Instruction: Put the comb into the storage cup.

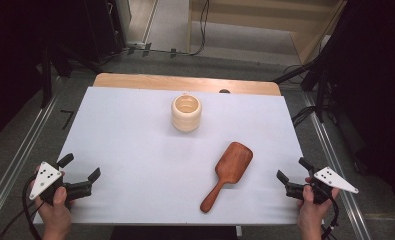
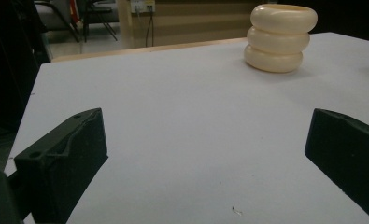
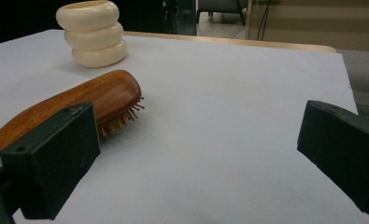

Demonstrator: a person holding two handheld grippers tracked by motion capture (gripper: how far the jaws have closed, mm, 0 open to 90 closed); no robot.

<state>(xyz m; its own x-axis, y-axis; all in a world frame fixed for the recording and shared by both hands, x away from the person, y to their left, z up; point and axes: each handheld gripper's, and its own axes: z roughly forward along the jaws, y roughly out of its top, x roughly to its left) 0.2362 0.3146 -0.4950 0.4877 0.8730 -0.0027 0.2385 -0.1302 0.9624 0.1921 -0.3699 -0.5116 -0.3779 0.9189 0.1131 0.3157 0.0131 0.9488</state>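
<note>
Nothing's begun: both the left gripper (image 1: 80, 168) and right gripper (image 1: 291, 170) hang wide open and empty at the near corners, hairbrush (image 1: 227, 175) and ringed cup (image 1: 186, 113) untouched.

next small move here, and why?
Probably ease the right tongs in toward the wooden hairbrush. Both tongs are open and empty at the table's near corners, and the brush lies bristles down, nearer the right one than the cream holder.
</note>
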